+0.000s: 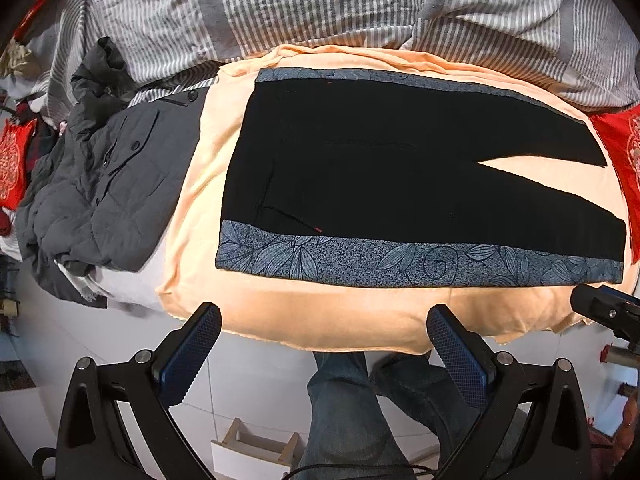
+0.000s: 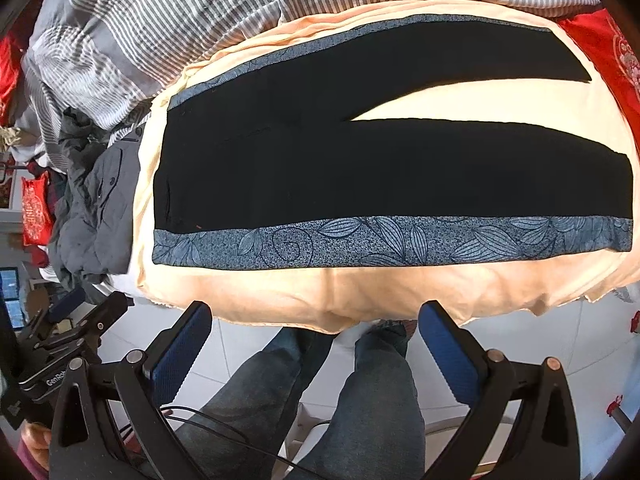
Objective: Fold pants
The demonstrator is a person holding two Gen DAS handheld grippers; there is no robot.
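Observation:
Black pants (image 1: 384, 168) with blue leaf-patterned side bands (image 1: 400, 258) lie flat and spread on a peach sheet (image 1: 320, 320), waist to the left, two legs parting to the right. They also show in the right wrist view (image 2: 360, 176). My left gripper (image 1: 324, 320) is open and empty, held over the bed's near edge, short of the pants. My right gripper (image 2: 316, 316) is open and empty, likewise short of the near band (image 2: 400, 240). The right gripper shows at the right edge of the left wrist view (image 1: 608, 312).
A grey quilted jacket (image 1: 108, 200) is heaped left of the pants. A striped grey duvet (image 1: 320, 4) lies behind. Red cushions (image 1: 624, 160) sit at the right and far left. The person's jeans-clad legs (image 2: 360, 392) stand on white floor tiles below the bed edge.

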